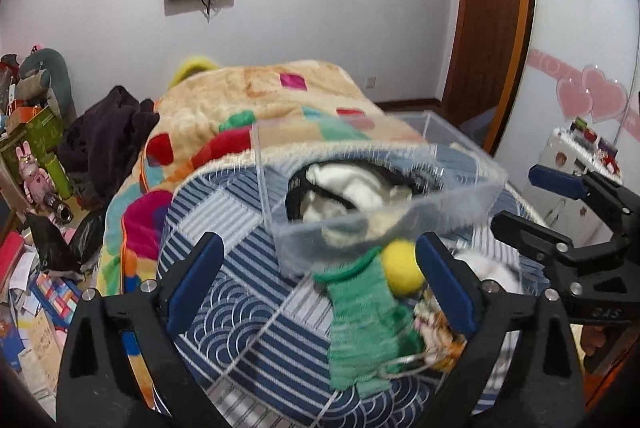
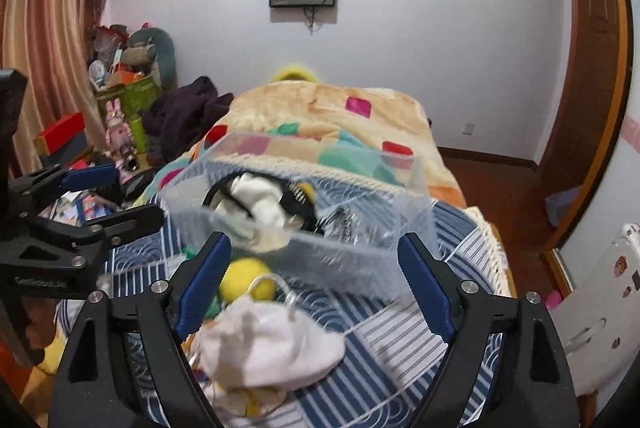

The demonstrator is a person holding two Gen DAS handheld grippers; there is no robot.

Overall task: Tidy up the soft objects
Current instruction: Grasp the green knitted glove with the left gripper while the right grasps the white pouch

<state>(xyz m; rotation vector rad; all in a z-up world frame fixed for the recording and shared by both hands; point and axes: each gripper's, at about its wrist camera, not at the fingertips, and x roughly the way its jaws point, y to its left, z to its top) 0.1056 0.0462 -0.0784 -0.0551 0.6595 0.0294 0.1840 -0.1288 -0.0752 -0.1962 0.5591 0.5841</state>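
So you've got both grippers hanging wide open and empty, the left gripper (image 1: 320, 292) low in the frame over the green knit piece (image 1: 366, 324), the right gripper (image 2: 316, 292) over the white cloth (image 2: 272, 344). Dead centre in both views sits the clear bin (image 1: 384, 204), already holding white and black soft stuff, probably parked close so drops are short. That green piece runs bottom-to-top, pointing at the bin.

The left gripper (image 1: 316, 284) is gaping wide — fingers (image 1: 196, 282) spread. The right gripper (image 2: 316, 286) is gaping likewise, alongside it.
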